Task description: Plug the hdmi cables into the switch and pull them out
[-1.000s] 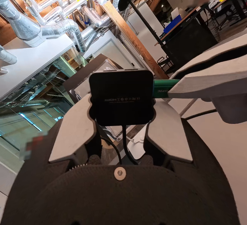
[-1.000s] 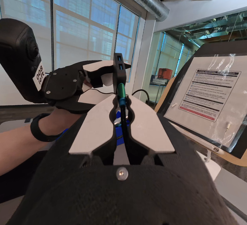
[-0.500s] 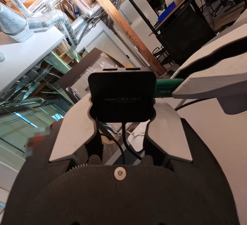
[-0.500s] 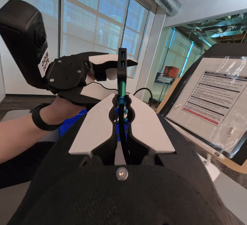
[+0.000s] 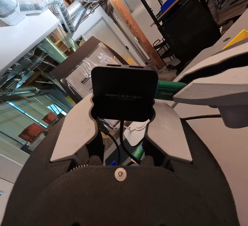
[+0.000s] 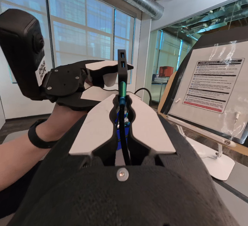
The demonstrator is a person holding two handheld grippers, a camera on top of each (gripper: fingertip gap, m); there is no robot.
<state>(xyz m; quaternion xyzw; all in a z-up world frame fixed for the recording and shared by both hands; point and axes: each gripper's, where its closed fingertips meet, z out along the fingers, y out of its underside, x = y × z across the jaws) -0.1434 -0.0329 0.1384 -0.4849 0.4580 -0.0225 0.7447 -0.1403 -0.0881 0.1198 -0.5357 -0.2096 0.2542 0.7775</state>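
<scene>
My left gripper (image 5: 122, 110) is shut on the black square HDMI switch (image 5: 124, 93) and holds it up in the air, with two free ports on its far edge. A green HDMI plug (image 5: 169, 89) sits in the switch's right side. My right gripper (image 6: 122, 96) is shut on that green plug (image 6: 122, 88) at its blue collar, with its black cable (image 6: 124, 132) running back between the fingers. In the right wrist view the switch (image 6: 122, 68) stands edge-on above the plug, and the left gripper (image 6: 107, 70) grips it from the left.
A sign board in a clear sleeve (image 6: 209, 89) on a white stand (image 6: 214, 165) is at the right. A blue bin (image 6: 120, 136) lies below the grippers. A second green plug (image 5: 138, 152) lies on the table below. A yellow object (image 5: 237, 38) is far right.
Both grippers, with the switch and the plug, have tilted and shifted a little. The green plug stays in the switch, showing slightly more of its length now.
</scene>
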